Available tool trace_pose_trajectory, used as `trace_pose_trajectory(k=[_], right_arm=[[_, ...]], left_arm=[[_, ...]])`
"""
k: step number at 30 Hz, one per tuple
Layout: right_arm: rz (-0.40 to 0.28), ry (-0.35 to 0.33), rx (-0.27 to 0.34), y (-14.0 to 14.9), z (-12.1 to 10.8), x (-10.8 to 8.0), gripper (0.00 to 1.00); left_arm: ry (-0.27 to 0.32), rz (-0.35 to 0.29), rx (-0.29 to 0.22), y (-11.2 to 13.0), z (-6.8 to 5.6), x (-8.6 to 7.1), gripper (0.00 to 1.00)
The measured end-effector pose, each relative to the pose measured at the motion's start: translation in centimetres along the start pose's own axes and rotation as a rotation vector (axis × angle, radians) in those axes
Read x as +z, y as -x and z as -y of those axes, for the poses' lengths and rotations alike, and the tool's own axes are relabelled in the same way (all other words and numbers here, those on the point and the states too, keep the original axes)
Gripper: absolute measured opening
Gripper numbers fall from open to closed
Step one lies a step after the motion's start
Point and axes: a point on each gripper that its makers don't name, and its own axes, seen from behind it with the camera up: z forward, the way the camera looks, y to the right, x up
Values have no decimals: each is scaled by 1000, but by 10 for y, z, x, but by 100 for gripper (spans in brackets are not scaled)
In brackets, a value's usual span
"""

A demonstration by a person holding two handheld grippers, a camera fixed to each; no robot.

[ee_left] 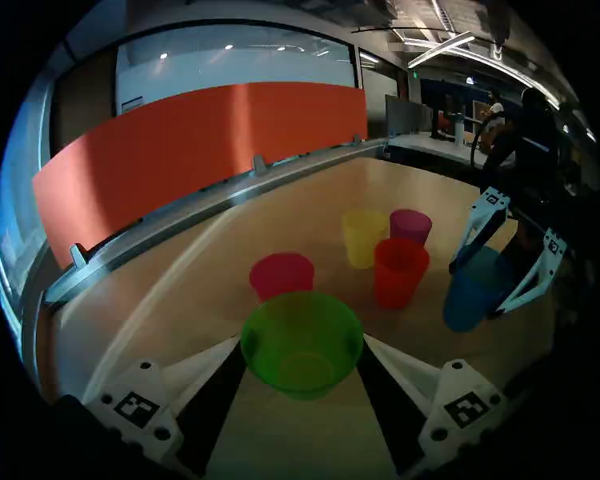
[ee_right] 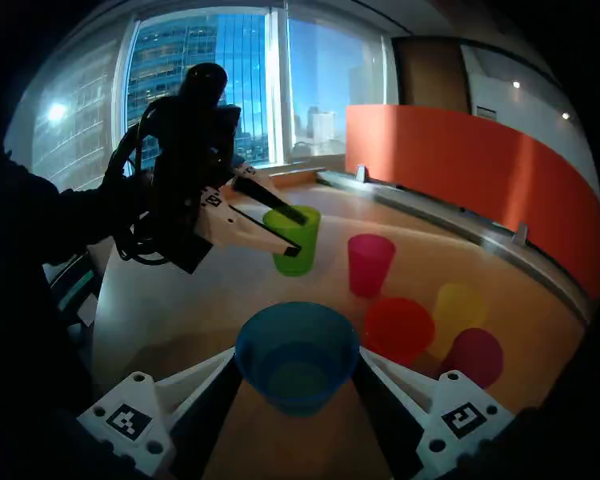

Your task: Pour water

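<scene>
We held a green cup [ee_left: 302, 372] in the left gripper [ee_left: 302, 344] and a blue cup [ee_right: 298, 376] in the right gripper [ee_right: 298, 356] — both clamped, upright (contents unclear); pouring had not begun.

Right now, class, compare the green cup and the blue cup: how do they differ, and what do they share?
Grip: the green cup sits between the left tongs, the blue cup between the right tongs. Neighbour: the green cup is nearest the pink cup, the blue cup nearest the red cup. Shared: both are upright, translucent, tapered cups, gripped on both sides.
</scene>
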Motion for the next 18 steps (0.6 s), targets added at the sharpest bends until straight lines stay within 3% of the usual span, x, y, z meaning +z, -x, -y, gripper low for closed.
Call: trace_pose_trajectory(k=[18], right_arm=[[-157, 97, -39, -72, -17, -60, 90]], left_arm=[[3, -186, -50, -62, -27, -64, 88]])
